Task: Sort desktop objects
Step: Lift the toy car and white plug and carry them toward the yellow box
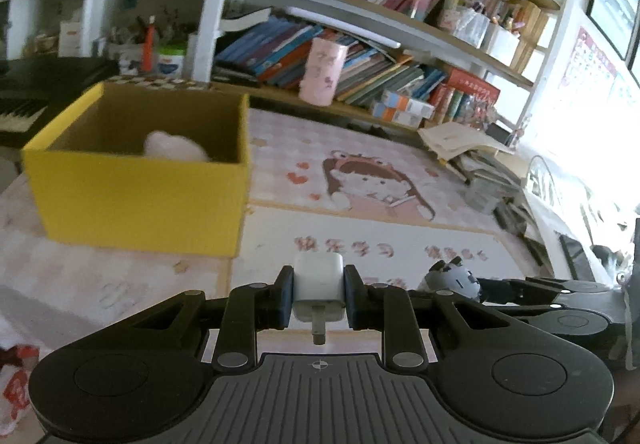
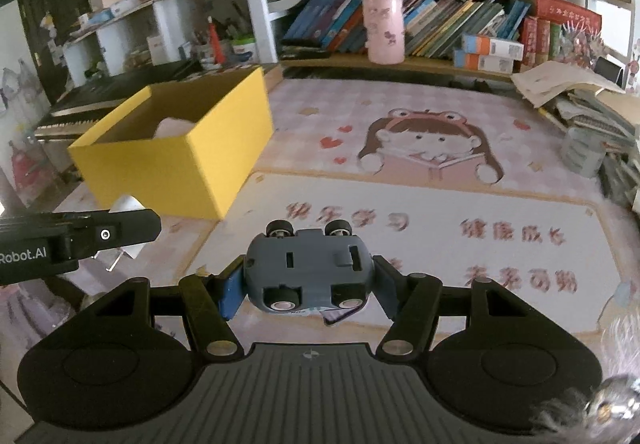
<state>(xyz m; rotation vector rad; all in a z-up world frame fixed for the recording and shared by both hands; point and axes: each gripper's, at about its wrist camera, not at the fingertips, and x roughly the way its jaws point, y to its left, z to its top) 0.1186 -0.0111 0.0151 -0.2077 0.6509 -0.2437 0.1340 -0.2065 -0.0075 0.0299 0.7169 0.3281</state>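
Your left gripper (image 1: 319,294) is clamped on a white charger plug (image 1: 319,286), metal pin toward the camera, while your right gripper (image 2: 308,280) squeezes a grey toy car (image 2: 308,268) turned belly-up, wheels showing. Both hang above the pink cartoon desk mat (image 2: 440,172), side by side. Farther off to the left sits the open yellow box (image 1: 136,200) holding something pale pink (image 1: 176,146), perhaps a soft toy, and behind it a pink cup (image 2: 384,28) stands against the bookshelf (image 2: 460,24).

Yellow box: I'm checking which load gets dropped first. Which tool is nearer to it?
Left. The left tool, shut on the white charger, is just short of the yellow box. The right tool, gripping the toy car, sits further right, away from it.
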